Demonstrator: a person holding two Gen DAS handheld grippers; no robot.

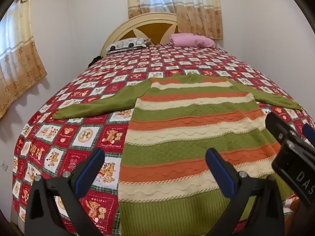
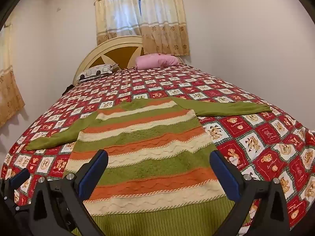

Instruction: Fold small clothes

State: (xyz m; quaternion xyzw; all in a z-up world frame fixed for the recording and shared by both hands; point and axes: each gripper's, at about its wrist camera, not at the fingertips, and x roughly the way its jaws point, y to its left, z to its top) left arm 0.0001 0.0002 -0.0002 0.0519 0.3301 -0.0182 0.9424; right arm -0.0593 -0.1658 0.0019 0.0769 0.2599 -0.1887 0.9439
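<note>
Red teddy-bear patchwork bedspread (image 1: pixel 65 135), pink pillow (image 1: pixel 192 40), car-print pillow (image 1: pixel 127 44), cream arched headboard (image 1: pixel 141 19), beige floral curtains (image 1: pixel 198 9)

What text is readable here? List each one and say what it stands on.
"HOLIDAY": on a red square of the bedspread, left wrist view.
"DAS": white letters on the black body of the right tongs, cut off at the frame edge.
Other script on bedspread squares: too small or blurred to read.
</note>
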